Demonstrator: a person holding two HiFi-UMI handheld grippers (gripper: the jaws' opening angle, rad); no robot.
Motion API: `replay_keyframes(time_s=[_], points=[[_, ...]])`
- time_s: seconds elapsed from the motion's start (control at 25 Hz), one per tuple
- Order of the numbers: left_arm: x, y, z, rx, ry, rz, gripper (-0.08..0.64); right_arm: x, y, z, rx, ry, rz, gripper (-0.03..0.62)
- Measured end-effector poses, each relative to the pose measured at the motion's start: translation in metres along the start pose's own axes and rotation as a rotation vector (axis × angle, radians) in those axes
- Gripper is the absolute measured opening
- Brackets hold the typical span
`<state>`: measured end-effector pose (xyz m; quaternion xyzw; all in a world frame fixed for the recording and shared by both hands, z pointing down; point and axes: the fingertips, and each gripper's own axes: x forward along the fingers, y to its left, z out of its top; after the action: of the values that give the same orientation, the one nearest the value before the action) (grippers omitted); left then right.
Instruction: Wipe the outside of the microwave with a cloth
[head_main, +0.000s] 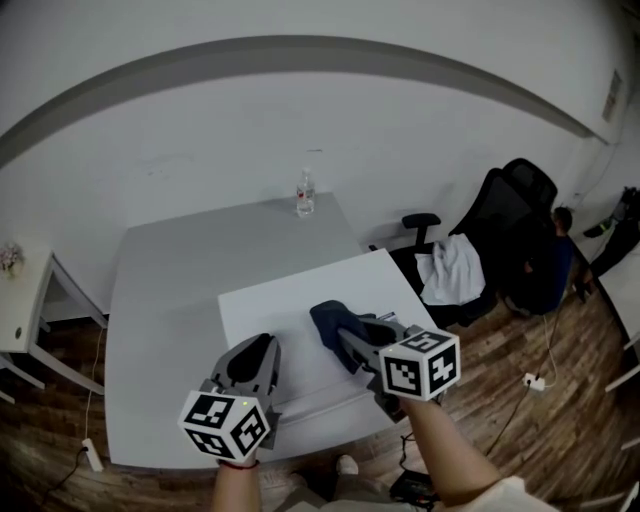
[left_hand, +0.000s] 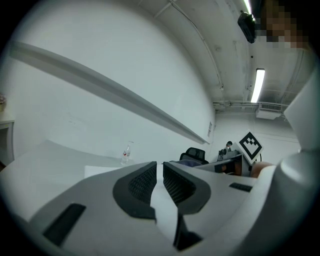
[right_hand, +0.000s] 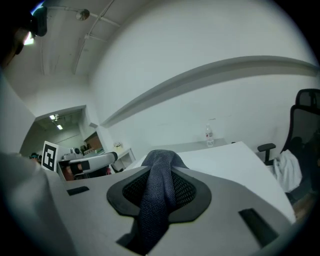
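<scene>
The microwave shows as a white flat-topped box (head_main: 290, 300) on a grey table (head_main: 170, 290). My right gripper (head_main: 345, 335) is shut on a dark blue cloth (head_main: 328, 320) that rests on the white top near its right side. In the right gripper view the cloth (right_hand: 157, 192) runs between the pads and bunches past the tips of the right gripper (right_hand: 160, 175). My left gripper (head_main: 255, 352) hovers at the front left of the top, shut with nothing in it. The left gripper view shows the left gripper (left_hand: 160, 172) with its pads nearly touching.
A water bottle (head_main: 305, 193) stands at the table's far edge by the wall. A black office chair (head_main: 510, 215) with a white garment (head_main: 452, 268) and a seated person (head_main: 555, 262) are at right. A small white side table (head_main: 20, 305) is at left, over a wooden floor.
</scene>
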<state>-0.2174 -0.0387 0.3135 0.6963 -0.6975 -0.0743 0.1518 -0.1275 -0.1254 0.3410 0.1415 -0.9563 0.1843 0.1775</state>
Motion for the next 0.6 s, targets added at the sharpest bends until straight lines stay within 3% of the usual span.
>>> replay_keyframes(time_s=[0.32,0.6], points=[[0.025,-0.026,-0.013,0.009,0.028,-0.038,0.041,-0.064,-0.106,-0.009,-0.093,0.014,-0.252,0.096],[0.045,-0.042,-0.026,0.011,0.061,-0.050,0.041,-0.082,-0.169,-0.025,-0.129,0.060,-0.375,0.096]])
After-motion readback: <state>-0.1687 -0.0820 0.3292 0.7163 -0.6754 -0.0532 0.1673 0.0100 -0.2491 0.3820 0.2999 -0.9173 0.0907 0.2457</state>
